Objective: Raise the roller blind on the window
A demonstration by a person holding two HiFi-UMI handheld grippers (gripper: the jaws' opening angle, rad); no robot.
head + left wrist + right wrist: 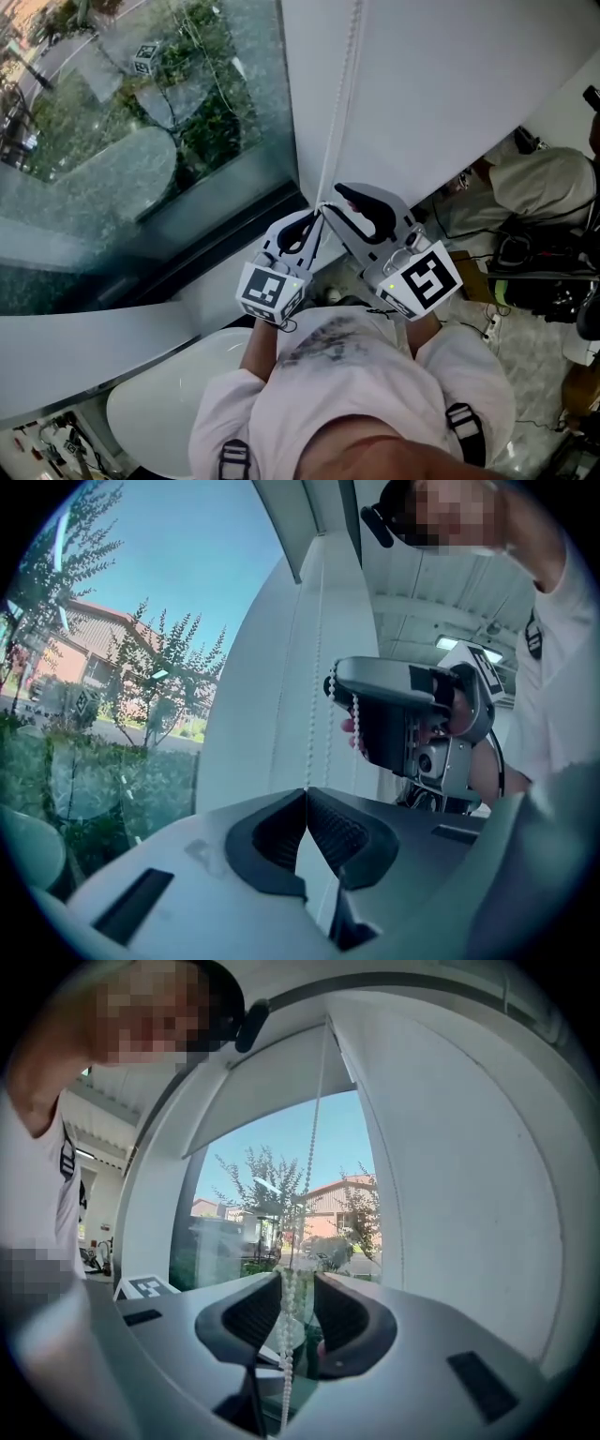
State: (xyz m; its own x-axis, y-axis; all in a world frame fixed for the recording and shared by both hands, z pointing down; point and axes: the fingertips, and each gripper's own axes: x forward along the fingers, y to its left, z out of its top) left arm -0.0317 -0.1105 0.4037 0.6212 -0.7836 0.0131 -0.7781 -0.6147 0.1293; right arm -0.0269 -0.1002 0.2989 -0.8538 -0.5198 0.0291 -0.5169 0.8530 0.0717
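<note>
White bead chain (286,1307) hangs between the spread right tongs (296,1283); left tongs (307,791) pinch it

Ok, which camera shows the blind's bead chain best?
The right gripper view: the bead chain hangs inside the open right gripper, single beads distinct. The left gripper view shows it rising from the shut left gripper. The head view gives only a thin pale line above both grippers.

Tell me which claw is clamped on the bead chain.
The left claw: its jaws pinch the bead chain. The right claw stands open, the chain hanging between its parted jaws.
</note>
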